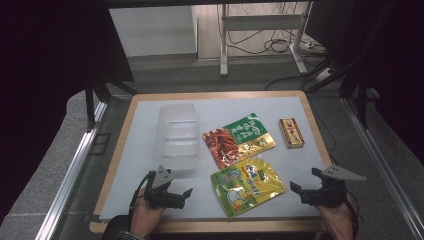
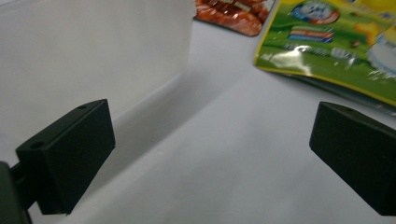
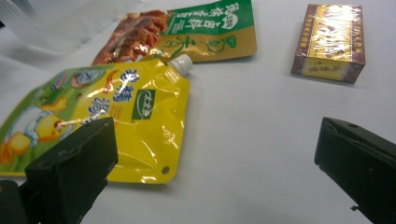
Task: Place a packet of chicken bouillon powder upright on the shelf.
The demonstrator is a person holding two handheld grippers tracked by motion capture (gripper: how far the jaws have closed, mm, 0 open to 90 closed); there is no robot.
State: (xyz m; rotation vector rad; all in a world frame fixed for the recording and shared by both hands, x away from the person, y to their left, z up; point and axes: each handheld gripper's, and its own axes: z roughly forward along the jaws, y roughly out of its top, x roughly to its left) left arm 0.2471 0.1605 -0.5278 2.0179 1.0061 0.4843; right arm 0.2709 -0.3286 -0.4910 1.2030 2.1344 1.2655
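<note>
Stock — clear tray [image 1: 177,135] empty; yellow pouch [image 1: 247,186], green pouch [image 1: 239,139], small box [image 1: 291,133] unpacked. My left gripper [image 1: 186,194] and right gripper [image 1: 296,190] — jaws wide, holding nothing.

Two snack pouches [image 1: 238,139] [image 1: 247,185], one clear container [image 1: 177,134], one small box [image 1: 291,133].

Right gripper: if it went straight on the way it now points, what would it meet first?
Judging by its own view, the right gripper, jaws open, points across bare white table. The yellow spouted pouch lies just left of that line, the small box to its right. Probably nothing nearby; depth is unclear.
</note>
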